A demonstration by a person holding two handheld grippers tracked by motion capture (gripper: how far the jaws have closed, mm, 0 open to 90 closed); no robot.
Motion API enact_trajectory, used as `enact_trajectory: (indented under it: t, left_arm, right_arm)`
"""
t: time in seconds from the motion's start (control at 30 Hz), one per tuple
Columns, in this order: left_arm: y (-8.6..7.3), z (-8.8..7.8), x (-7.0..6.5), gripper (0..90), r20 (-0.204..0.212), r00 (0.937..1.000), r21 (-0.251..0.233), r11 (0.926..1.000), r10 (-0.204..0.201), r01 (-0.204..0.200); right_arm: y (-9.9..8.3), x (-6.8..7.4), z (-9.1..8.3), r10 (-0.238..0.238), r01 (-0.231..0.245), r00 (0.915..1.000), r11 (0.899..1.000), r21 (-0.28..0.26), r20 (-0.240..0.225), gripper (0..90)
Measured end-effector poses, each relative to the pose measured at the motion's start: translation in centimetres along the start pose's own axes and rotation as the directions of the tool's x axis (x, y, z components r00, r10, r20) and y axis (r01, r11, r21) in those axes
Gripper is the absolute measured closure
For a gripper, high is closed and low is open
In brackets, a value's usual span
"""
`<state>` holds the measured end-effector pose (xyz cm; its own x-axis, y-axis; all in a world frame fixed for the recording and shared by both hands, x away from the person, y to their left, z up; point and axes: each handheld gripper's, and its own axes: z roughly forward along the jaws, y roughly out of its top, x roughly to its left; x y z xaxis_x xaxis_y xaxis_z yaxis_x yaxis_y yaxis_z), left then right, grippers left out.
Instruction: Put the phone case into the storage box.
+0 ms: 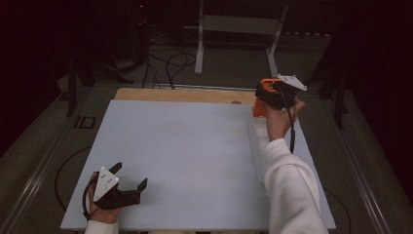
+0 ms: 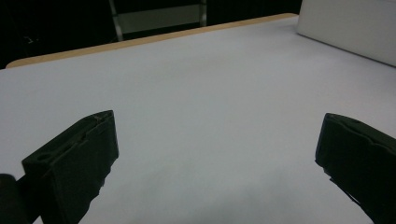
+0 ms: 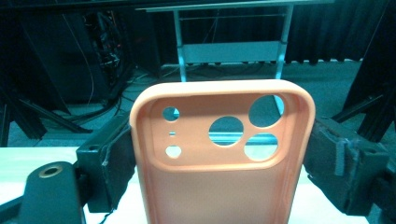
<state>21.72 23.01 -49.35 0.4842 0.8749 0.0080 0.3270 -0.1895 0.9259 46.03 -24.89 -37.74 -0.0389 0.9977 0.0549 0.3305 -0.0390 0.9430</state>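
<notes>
We clamp an orange phone case point(image 3: 224, 154) upright in our right gripper point(image 3: 219, 163) at the table's point(image 1: 185, 146) far edge, seemingly to carry it; our left gripper point(image 1: 127, 181) rests wide open, empty.

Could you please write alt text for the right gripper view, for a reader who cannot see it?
An orange phone case stands upright, clamped by its side edges between the right gripper's two black jaws, its camera cut-outs near the top. Behind it are the pale table, a dark floor with cables and a metal-legged stand.
</notes>
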Motion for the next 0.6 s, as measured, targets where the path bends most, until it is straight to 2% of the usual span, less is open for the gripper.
enact_trajectory:
  t: [0.6]
  left_arm:
    - [0.0, -0.1, 0.0, 0.1, -0.002, 1.0000, -0.004, 1.0000, -0.003, 0.003]
  right_arm:
    - [-1.2, -0.4, 1.2, -0.010, 0.009, 0.9998, 0.999, 0.041, 0.015, 16.0]
